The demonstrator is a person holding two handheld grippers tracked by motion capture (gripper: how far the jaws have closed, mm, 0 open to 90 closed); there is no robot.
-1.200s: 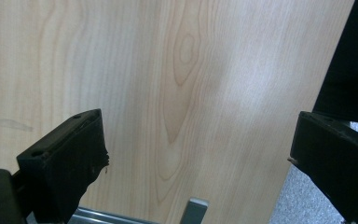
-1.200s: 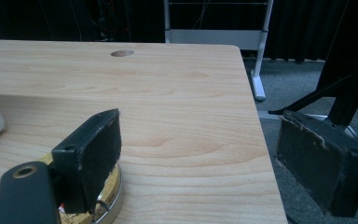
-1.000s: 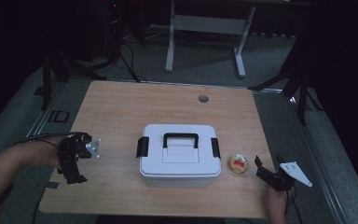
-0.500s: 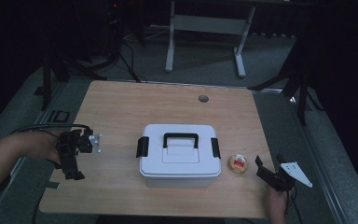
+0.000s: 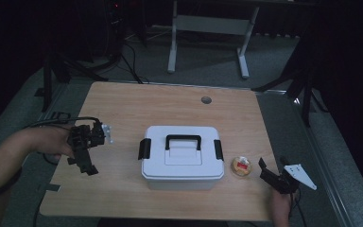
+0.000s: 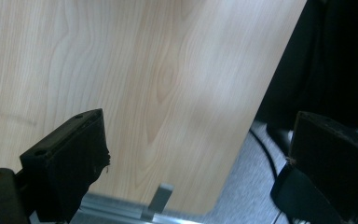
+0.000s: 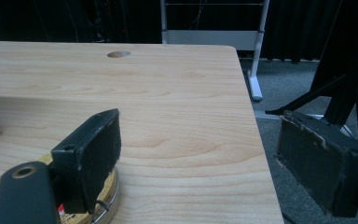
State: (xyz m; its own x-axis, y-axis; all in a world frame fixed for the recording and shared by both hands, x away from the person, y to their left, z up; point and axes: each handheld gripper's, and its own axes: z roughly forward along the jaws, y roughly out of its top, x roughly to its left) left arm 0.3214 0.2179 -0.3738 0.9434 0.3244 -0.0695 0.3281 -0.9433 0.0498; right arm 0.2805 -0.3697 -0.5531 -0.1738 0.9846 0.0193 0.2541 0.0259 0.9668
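A: Start nearest you. How are your tongs standing?

B: Your right gripper (image 5: 270, 171) sits at the near right corner of the table (image 5: 123, 104), its jaws spread wide with nothing between them. In the right gripper view (image 7: 198, 158) its left jaw stands just in front of the small round container (image 7: 103, 205).

A: And your other hand?

B: Your left gripper (image 5: 86, 158) hovers over the table's left edge, pointing back toward you. Its jaws are also apart and empty; the left gripper view (image 6: 200, 158) looks down past them at bare wood and the table's edge.

A: Where do the things lie?

B: The round container (image 5: 241, 165) rests near your right gripper, just beside the white box (image 5: 182, 158). That box stands mid-table between your grippers, lid on, black handle (image 5: 183, 140) lying flat, a black latch (image 5: 144, 148) at each end.

A: Farther out?

B: A cable hole (image 5: 206, 100) near the far edge.
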